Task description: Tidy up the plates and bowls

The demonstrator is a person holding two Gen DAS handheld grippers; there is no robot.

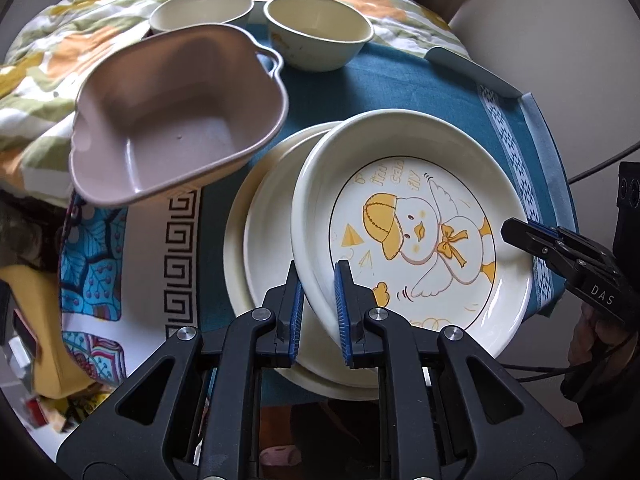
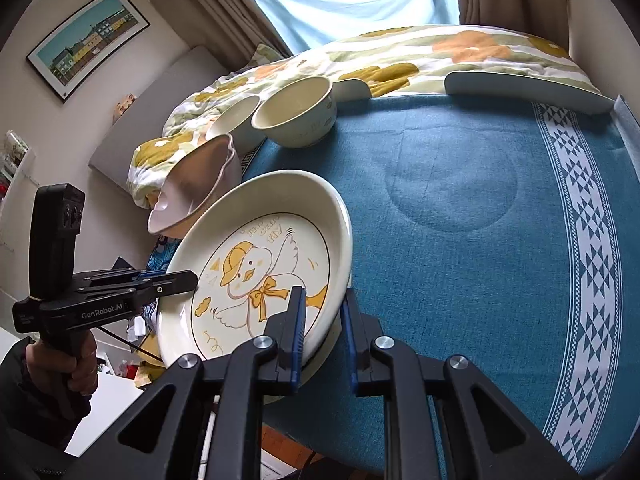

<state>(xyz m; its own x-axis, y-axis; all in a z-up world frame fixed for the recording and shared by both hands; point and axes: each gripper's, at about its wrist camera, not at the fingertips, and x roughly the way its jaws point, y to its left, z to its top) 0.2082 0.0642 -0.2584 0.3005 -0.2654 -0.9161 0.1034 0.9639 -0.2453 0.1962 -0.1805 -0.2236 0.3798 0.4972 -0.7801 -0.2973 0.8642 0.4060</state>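
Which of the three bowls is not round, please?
The pinkish-brown bowl nearest the plates: it is squarish with a small looped handle, while the two cream bowls behind it are plain and round.

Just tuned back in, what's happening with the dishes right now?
Both grippers are clamped on the duck plate: the left gripper on one rim, the right gripper on the opposite rim. It sits tilted over a plain plate. A pink bowl and two cream bowls wait behind.
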